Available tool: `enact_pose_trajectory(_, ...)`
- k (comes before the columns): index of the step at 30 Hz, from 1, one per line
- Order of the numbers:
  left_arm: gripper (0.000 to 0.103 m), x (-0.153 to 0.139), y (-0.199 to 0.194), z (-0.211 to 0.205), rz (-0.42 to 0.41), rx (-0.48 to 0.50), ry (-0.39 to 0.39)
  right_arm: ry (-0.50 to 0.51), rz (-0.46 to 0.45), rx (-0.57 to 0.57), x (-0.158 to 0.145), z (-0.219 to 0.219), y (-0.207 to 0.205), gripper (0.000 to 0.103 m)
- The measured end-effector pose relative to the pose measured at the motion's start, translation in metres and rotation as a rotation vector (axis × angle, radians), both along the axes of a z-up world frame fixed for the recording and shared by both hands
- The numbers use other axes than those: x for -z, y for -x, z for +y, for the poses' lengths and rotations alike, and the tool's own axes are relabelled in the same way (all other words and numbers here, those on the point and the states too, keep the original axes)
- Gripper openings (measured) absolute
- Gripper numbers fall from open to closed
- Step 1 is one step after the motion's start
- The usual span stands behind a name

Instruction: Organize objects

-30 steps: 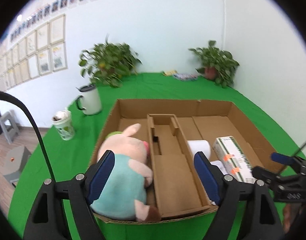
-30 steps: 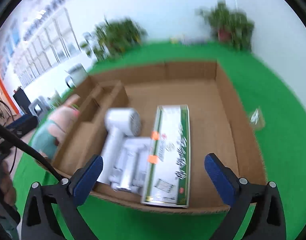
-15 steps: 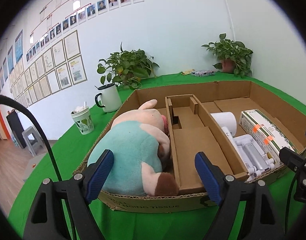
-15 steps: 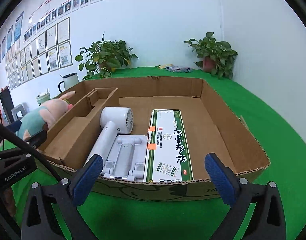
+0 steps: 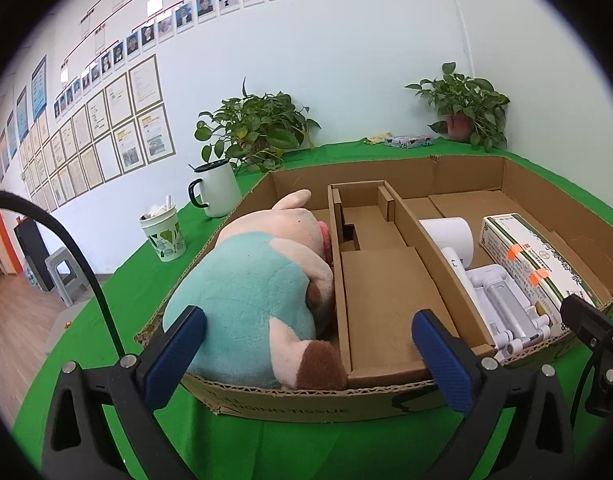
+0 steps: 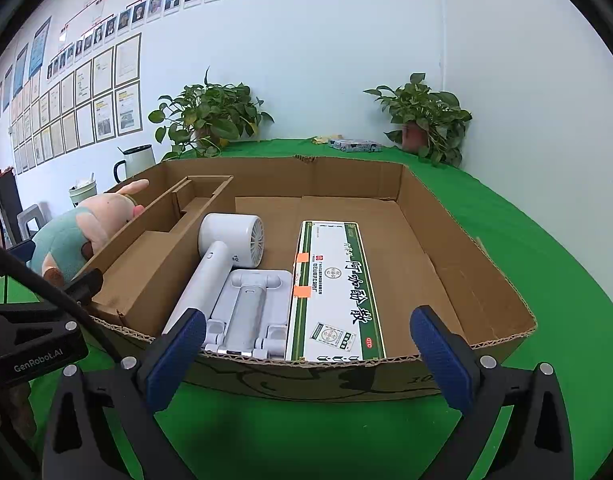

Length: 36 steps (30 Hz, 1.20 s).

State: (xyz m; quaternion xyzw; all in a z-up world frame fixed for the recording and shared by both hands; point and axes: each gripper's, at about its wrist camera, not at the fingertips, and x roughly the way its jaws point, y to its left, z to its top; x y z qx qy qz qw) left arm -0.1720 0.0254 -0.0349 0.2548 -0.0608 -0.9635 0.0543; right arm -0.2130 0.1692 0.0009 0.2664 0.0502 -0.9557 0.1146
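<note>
Cardboard box holds plush pig, hair dryer, green carton; both hand-held grippers gape empty.

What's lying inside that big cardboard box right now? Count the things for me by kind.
Soft toys: 1, the pink plush pig in a teal shirt
Fans: 1, the white handheld fan
Stands: 1, the white folding plastic stand
Cartons: 1, the long green-and-white printed carton
Total: 4, all in the brown cardboard box.
</note>
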Motion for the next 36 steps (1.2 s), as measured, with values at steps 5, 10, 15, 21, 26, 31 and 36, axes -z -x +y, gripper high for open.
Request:
enact_pose_trajectory(5,0.102,0.0026,-0.0009,-0.0009,-0.002,-0.027,-0.026,0.002,0.000,-0.001,0.0004,0.0000,-0.0001,0.103)
enact_pose_trajectory(10,0.102,0.0027,-0.0015,-0.0015,-0.002,-0.027,-0.030,0.002,0.000,-0.002,0.0001,0.0004,-0.0008,0.103)
enact_pose_trajectory(15,0.102,0.0027,-0.0015,-0.0016,-0.002,-0.027,-0.030,0.003,0.000,-0.002,0.0001,0.0002,-0.0010,0.103)
enact_pose_trajectory(21,0.102,0.0026,-0.0016,-0.0016,-0.002,-0.028,-0.030,0.003,0.000,-0.002,0.0000,0.0001,-0.0012,0.103)
enact_pose_trajectory(26,0.102,0.0025,-0.0016,-0.0018,-0.002,-0.028,-0.030,0.003,0.000,-0.002,0.0002,-0.0003,-0.0013,0.103)
enact_pose_trajectory(31,0.102,0.0026,-0.0016,-0.0019,-0.002,-0.029,-0.029,0.003,0.000,-0.002,0.0000,0.0000,-0.0015,0.103)
enact_pose_trajectory(36,0.102,0.0027,-0.0016,-0.0019,-0.002,-0.029,-0.029,0.003,0.000,-0.001,-0.0001,-0.0001,-0.0016,0.103)
